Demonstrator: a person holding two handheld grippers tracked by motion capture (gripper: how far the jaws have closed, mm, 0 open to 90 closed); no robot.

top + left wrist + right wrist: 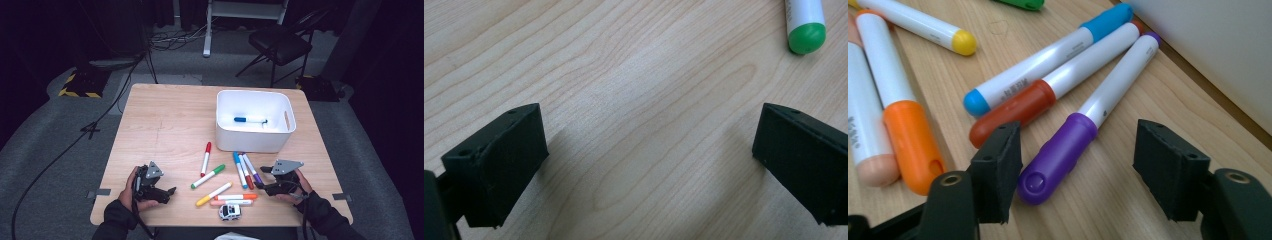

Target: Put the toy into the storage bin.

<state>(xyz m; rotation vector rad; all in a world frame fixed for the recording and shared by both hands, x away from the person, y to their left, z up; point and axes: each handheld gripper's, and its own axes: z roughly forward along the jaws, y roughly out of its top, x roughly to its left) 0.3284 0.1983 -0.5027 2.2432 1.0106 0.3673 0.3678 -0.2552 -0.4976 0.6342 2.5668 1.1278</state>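
Eight markers lie loose on the table [165, 120] in front of the white bin [254, 100]: red [205, 159], green [208, 176], yellow [214, 194], blue [239, 169], brown-red [245, 171], purple [252, 169], orange [236, 197] and peach [231, 202]. One more blue marker [250, 120] lies inside the bin. One toy car [230, 211] sits nearest the table's front edge, well apart from the bin, and two hand-held grippers, left [170, 192] and right [261, 178], rest in front of the bin.

Three capped felt markers [247, 170] lie side by side just before the white plastic bin [254, 141] — another marker [250, 120] inside it.
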